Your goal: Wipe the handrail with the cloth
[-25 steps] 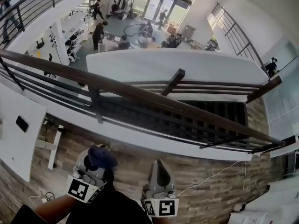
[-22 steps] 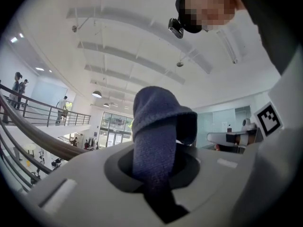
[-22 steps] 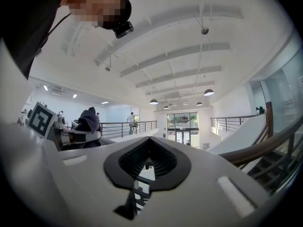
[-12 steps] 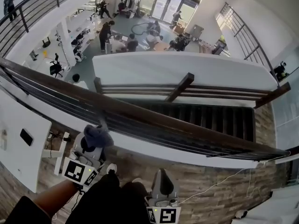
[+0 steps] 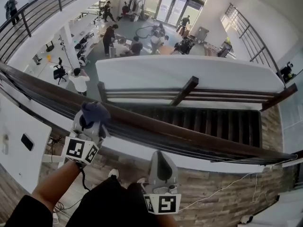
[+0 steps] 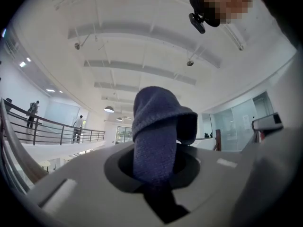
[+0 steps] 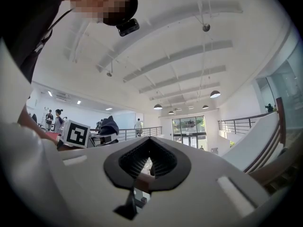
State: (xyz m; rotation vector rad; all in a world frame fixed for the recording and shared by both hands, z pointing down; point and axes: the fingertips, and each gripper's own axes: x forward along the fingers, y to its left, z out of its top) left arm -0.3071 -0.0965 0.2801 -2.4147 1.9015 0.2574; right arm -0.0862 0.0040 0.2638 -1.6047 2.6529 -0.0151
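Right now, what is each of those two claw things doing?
Left gripper: shut on the blue cloth.
Right gripper: shut, nothing between its jaws.

The cloth [image 5: 96, 109] sits in the left gripper [image 5: 91, 118] at the handrail [image 5: 199, 144]; the right gripper [image 5: 160, 157] lies to its right, short of the rail.

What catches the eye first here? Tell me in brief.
A dark blue cloth clamped in the left gripper, right at the long wooden handrail crossing the head view. Beyond the rail, an open hall with people far below; the right gripper hangs empty, nearer the person.
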